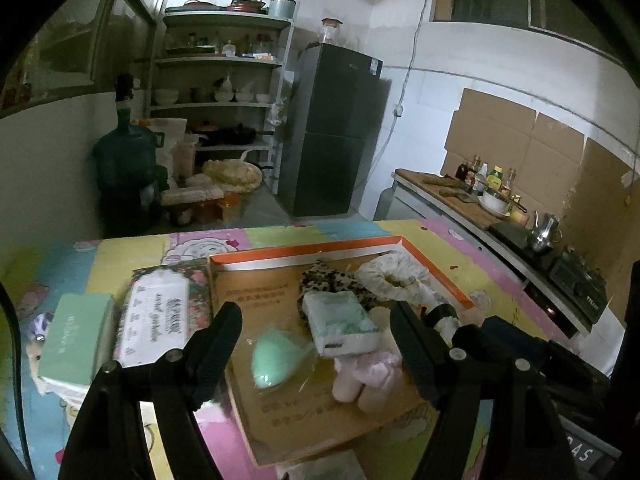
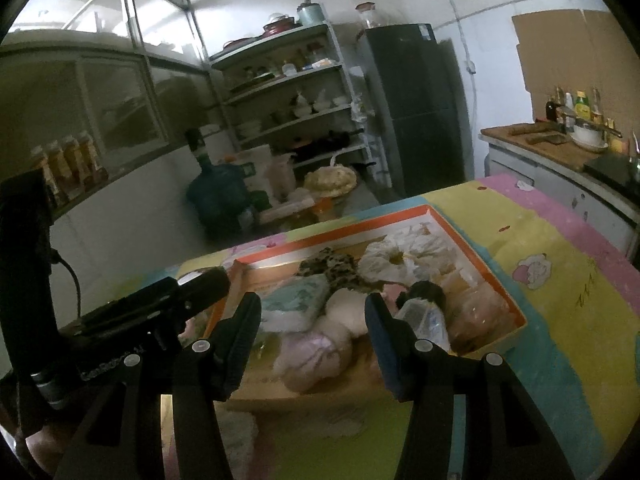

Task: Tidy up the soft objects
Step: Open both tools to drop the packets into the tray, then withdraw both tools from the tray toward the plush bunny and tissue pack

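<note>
Left claw [image 1: 316, 344] open, above mint sponge [image 1: 276, 360]

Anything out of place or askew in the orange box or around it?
Mostly a loose heap: the tissue pack lies tilted across the pink plush and leopard scrunchie in the box. Two packs remain outside, left of it. No visible spill or damage.

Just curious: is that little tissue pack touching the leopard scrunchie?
Touching. The left wrist view shows the tissue pack lying over the leopard scrunchie's near edge, no gap between.
</note>
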Motion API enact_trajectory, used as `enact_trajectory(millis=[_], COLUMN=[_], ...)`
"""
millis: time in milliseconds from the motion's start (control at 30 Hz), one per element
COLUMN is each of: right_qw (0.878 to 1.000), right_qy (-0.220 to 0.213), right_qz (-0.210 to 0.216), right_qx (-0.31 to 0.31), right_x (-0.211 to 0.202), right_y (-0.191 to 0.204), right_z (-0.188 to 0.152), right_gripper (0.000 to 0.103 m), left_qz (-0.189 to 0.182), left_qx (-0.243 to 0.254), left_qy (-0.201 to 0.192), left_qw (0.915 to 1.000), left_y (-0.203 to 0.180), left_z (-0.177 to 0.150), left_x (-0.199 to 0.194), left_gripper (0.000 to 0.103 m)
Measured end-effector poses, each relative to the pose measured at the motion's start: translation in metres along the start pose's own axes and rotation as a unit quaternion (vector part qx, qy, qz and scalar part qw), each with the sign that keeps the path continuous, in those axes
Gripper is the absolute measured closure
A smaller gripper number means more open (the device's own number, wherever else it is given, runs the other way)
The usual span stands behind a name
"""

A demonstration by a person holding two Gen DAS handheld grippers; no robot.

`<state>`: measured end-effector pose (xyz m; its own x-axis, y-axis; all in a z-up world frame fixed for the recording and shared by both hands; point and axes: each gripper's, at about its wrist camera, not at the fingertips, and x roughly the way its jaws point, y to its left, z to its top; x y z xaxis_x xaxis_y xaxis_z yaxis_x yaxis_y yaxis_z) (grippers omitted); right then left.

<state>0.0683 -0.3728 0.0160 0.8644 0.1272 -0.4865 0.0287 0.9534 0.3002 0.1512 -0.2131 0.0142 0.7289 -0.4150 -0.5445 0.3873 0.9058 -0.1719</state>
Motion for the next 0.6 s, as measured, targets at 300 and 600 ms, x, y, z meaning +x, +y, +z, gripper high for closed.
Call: enact_trajectory(millis=[300,600], right_qw=[1.000,1.000], right_qy=[-0.008,-0.017], right_qz=[0.004,0.006], right_qx=[-0.010,-0.019], right_x=[-0.018,-0.035], right_y=[0.023,0.039], right_z=[-0.009,-0.017], right_gripper=[0.047,0.047], left_qz=[0.004,0.003], left_qx=[0.001,0.000], left_qy=[-0.008,-0.017], left_qw=[1.0000,0.9998], left_y=[0.010,0.016], left_z=[-0.008,-0.017], left_x=[-0.028,-0.050], left_gripper=[0.027,0.027])
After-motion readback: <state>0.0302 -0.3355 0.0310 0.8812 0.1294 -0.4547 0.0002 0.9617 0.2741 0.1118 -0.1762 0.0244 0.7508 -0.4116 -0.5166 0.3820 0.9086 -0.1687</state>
